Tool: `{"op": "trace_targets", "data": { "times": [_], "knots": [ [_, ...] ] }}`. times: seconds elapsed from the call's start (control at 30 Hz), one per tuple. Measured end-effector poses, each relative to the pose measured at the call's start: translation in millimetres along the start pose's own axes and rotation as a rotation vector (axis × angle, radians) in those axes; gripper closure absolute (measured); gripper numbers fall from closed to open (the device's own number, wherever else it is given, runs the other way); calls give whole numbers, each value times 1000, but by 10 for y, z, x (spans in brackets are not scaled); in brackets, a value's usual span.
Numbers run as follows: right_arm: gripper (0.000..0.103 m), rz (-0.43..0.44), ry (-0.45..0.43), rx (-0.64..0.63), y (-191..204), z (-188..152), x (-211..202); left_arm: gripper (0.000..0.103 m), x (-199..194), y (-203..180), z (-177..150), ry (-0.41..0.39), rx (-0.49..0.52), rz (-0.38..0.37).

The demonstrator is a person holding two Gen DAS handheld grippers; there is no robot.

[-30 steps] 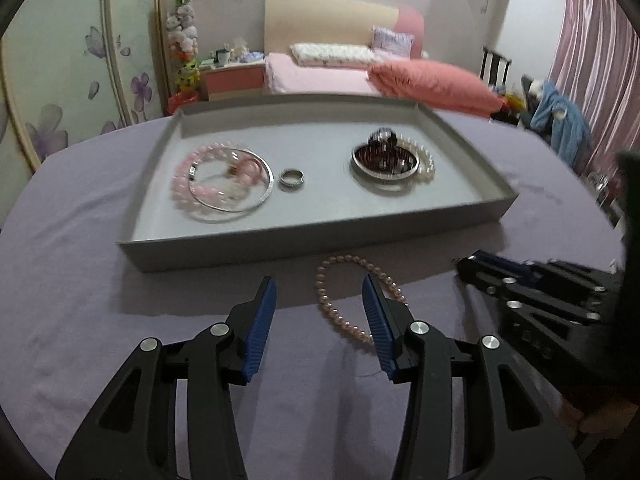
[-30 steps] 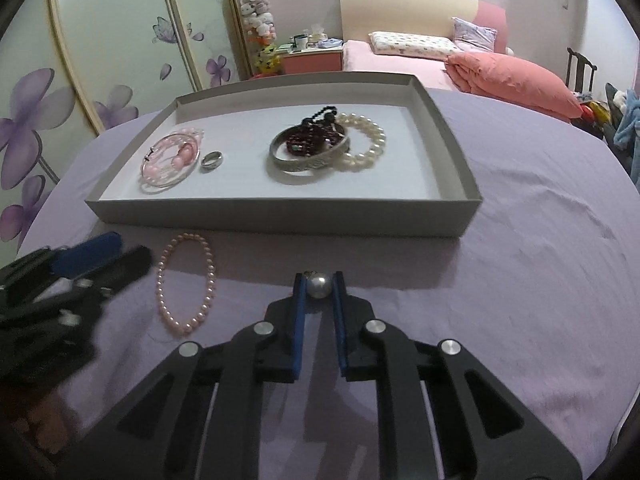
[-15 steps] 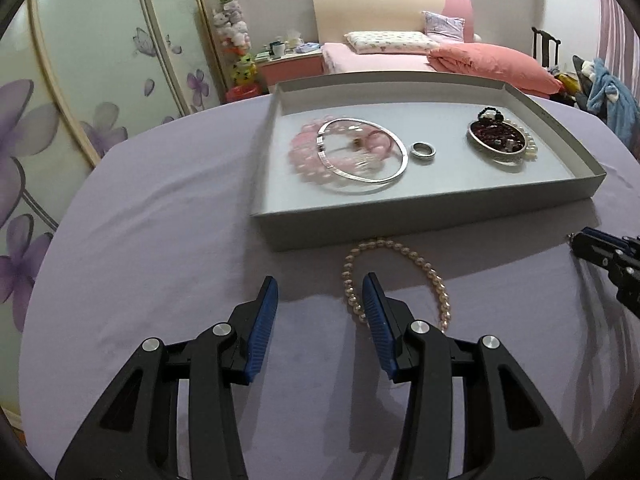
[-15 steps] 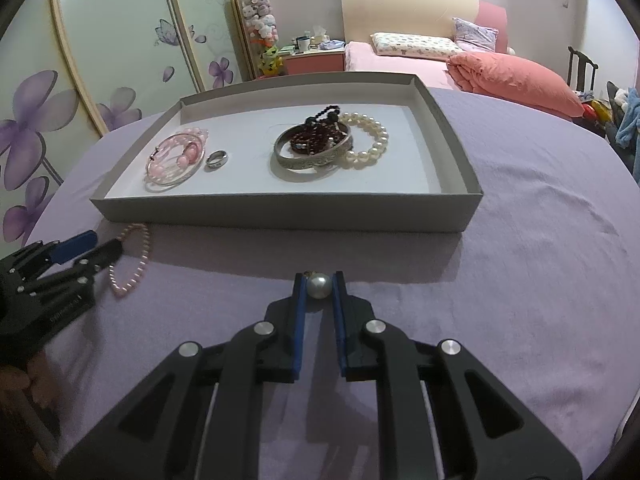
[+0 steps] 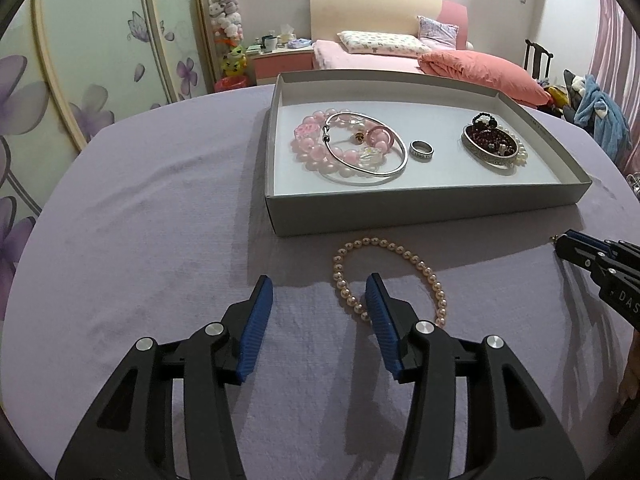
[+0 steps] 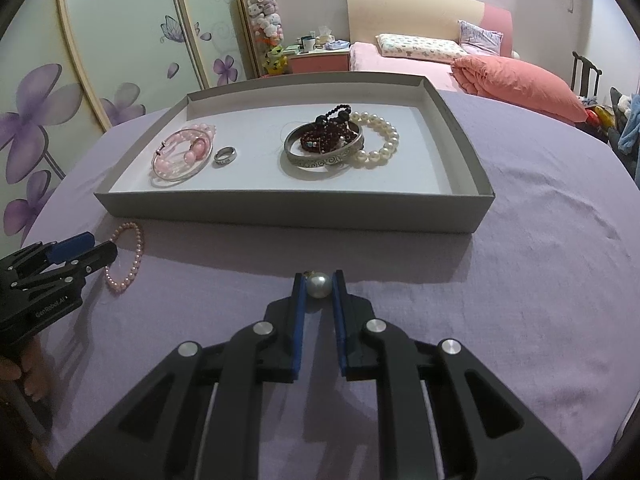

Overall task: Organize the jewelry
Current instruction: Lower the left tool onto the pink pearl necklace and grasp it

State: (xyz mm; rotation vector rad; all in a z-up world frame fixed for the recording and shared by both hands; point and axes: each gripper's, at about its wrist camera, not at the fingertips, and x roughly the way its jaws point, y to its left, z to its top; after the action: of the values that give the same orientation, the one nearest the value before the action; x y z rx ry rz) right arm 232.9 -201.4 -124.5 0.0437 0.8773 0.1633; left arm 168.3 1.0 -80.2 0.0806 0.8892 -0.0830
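Note:
A grey tray (image 5: 420, 212) (image 6: 280, 212) on the purple cloth holds a pink bead bracelet with a silver bangle (image 5: 352, 148) (image 6: 182, 156), a ring (image 5: 422, 151) (image 6: 225, 156), and a silver bangle with dark beads and a pearl bracelet (image 5: 494, 146) (image 6: 332, 142). A pale pink pearl bracelet (image 5: 384, 276) (image 6: 126, 258) lies on the cloth before the tray. My left gripper (image 5: 319, 292) (image 6: 86, 246) is open, its right finger over that bracelet's near left side. My right gripper (image 6: 319, 284) (image 5: 568, 242) is shut on a single pearl (image 6: 318, 286) above the cloth.
The round table's purple cloth (image 5: 140, 220) spreads left of the tray. A bed with pink bedding (image 5: 400, 56), a nightstand (image 5: 280, 60) and flower-painted wardrobe doors (image 6: 100, 60) stand behind the table.
My left gripper has swung left, so the tray and the pearl bracelet shift right in its view. My right gripper has held still with the pearl.

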Motion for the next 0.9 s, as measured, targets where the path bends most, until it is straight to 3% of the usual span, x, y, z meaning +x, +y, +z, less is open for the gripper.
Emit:
{"op": "trace_targets", "data": {
  "times": [0.2, 0.37, 0.47, 0.9],
  "knots": [
    [89, -6, 1, -5, -14, -4, 0, 54, 7, 4, 2, -1, 4, 2],
    [89, -12, 1, -12, -11, -5, 7, 81, -13, -107, -9, -12, 87, 12],
    [89, -14, 1, -14, -4, -5, 9, 90, -33, -137, -28, -13, 113, 14],
    [89, -7, -6, 0, -21, -7, -3, 97, -30, -26, -3, -12, 53, -25]
  ]
}}
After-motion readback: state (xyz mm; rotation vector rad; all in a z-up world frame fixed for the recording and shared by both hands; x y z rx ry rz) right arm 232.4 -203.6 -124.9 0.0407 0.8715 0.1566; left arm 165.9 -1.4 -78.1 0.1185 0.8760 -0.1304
